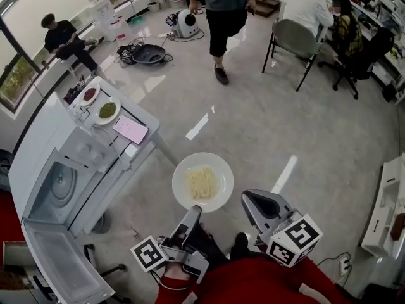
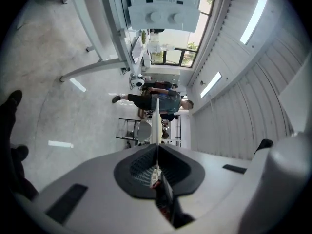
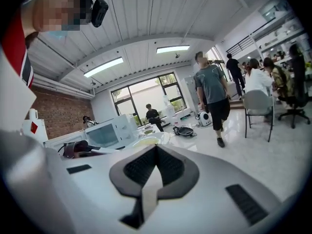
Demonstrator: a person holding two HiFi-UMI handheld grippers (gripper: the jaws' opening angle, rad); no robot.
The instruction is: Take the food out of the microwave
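microwave [image 1: 63, 189]: door open; at the left, well apart from the plate
plate [image 1: 183, 177]: white, out over the floor; judged stiff, breakable, glaze slippery; thin rim is the hold; keep level
left gripper [image 1: 195, 209]: clamped on the plate's near rim
right gripper [image 1: 250, 198]: jaws together, empty
noodles [image 1: 202, 182]: loose heap at plate centre; likely slides if tipped

Plate [image 1: 182, 173] right of microwave [image 1: 60, 189]
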